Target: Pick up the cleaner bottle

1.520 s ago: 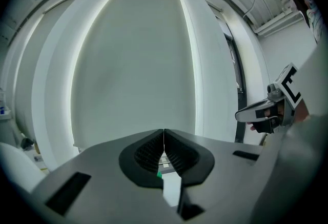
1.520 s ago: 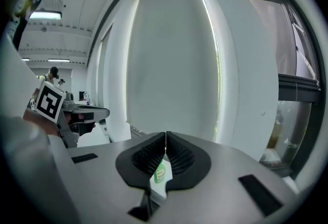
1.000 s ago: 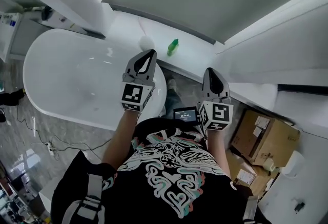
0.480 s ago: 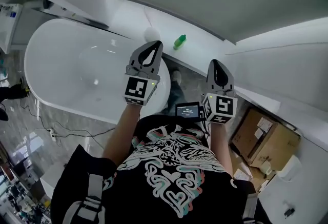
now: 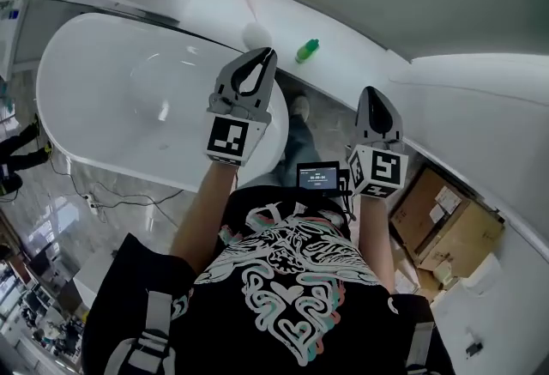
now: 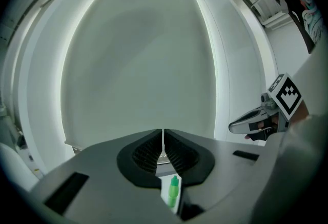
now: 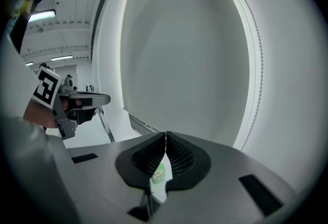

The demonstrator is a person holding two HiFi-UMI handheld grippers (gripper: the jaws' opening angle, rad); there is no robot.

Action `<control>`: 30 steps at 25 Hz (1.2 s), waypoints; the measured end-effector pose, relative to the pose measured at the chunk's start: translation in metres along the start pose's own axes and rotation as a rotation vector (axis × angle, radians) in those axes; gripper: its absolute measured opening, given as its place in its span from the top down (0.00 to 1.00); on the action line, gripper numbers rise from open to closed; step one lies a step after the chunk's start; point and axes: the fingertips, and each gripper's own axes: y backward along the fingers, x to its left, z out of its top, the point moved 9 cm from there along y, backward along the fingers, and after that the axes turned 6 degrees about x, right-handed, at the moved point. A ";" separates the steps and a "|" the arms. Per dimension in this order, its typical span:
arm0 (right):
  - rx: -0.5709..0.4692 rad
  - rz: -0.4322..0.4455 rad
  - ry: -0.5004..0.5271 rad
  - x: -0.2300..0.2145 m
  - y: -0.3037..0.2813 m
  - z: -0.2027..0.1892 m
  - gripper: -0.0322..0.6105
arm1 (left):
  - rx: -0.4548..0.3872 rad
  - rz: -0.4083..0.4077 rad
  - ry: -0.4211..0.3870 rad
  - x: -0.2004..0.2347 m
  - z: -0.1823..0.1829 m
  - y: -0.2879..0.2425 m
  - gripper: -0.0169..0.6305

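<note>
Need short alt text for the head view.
A person holds the left gripper and right gripper, both shut and empty, pointing toward a small green bottle on a white ledge. A white bathtub lies at left.
</note>
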 end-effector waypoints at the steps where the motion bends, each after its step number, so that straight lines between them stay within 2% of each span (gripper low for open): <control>1: 0.008 -0.003 -0.006 -0.003 -0.003 -0.003 0.91 | 0.006 -0.005 -0.004 0.000 -0.003 -0.004 0.95; 9: 0.054 0.003 -0.021 -0.015 -0.037 -0.028 0.91 | 0.041 -0.045 0.016 -0.003 -0.039 -0.035 0.95; 13: 0.060 0.008 -0.007 -0.021 -0.055 -0.039 0.91 | 0.102 -0.064 0.024 -0.004 -0.067 -0.048 0.95; 20: 0.100 0.034 0.025 -0.033 -0.082 -0.066 0.91 | 0.140 -0.058 0.043 -0.004 -0.105 -0.076 0.95; 24: 0.133 0.047 0.031 -0.026 -0.101 -0.082 0.91 | 0.121 -0.056 0.060 0.005 -0.128 -0.089 0.95; 30: 0.164 0.073 0.041 -0.017 -0.131 -0.104 0.91 | 0.190 -0.070 0.047 0.011 -0.164 -0.101 0.95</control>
